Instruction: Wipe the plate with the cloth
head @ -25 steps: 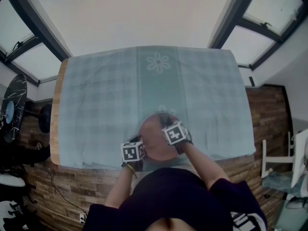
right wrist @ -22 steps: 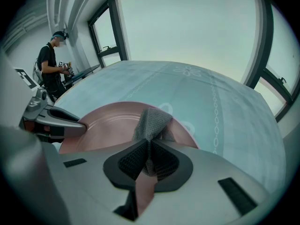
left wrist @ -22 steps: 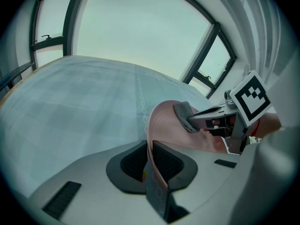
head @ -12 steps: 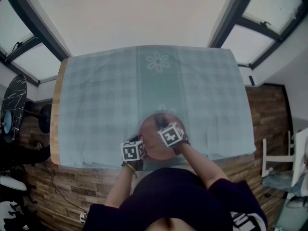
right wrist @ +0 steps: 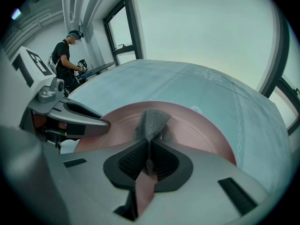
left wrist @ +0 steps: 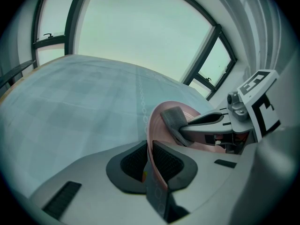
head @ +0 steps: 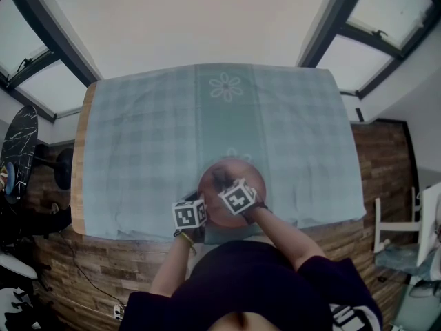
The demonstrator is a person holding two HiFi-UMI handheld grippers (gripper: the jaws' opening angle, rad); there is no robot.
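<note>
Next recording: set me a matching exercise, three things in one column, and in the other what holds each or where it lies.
Things:
1. pink round plate
2. grey mesh cloth
3. pale green checked tablecloth

States:
A. pinched in the right gripper
B. spread over the wooden table
C. rim clamped by the left gripper

Pairs: 1-C, 2-A, 3-B.

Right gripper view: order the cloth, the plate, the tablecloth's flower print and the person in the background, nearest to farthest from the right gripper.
1. cloth, pinched by the right gripper.
2. plate, directly beneath and ahead.
3. flower print, ahead right on the tablecloth.
4. person, far left, past the tablecloth's edge.
</note>
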